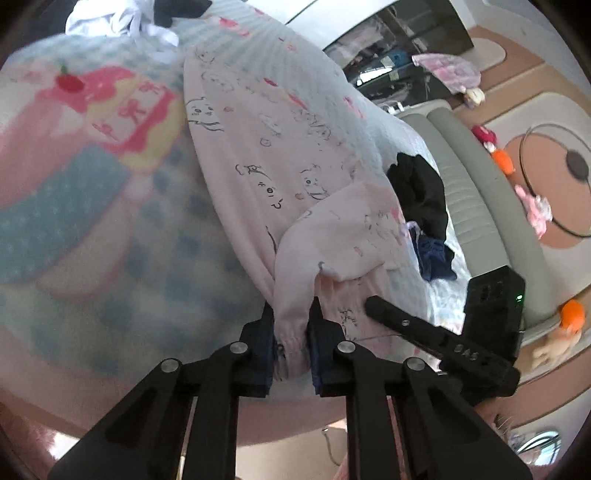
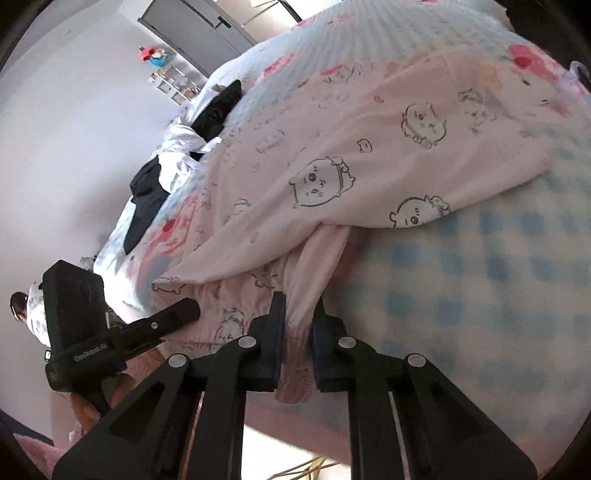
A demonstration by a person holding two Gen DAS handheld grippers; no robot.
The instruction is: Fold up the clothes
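A pale pink garment [image 1: 266, 147] printed with small cartoon animals lies stretched over the bed. In the left wrist view my left gripper [image 1: 291, 314] is shut on a bunched, gathered edge of that pink garment. The right gripper's black body [image 1: 443, 339] shows just to its right. In the right wrist view my right gripper [image 2: 299, 306] is shut on another gathered strip of the pink garment [image 2: 332, 155], with the cloth pinched between its blue pads [image 2: 275, 350]. The left gripper's body [image 2: 110, 339] sits at lower left of that view.
A checked blue-and-pink blanket [image 1: 92, 221] covers the bed. Dark clothes [image 1: 421, 192] and a navy item [image 1: 434, 258] lie at the bed's edge, white clothes [image 1: 118, 18] farther off. A grey padded bed frame [image 1: 472, 184] borders a floor with toys [image 1: 502, 158]. Dark and white clothes [image 2: 177, 155] lie near the wall.
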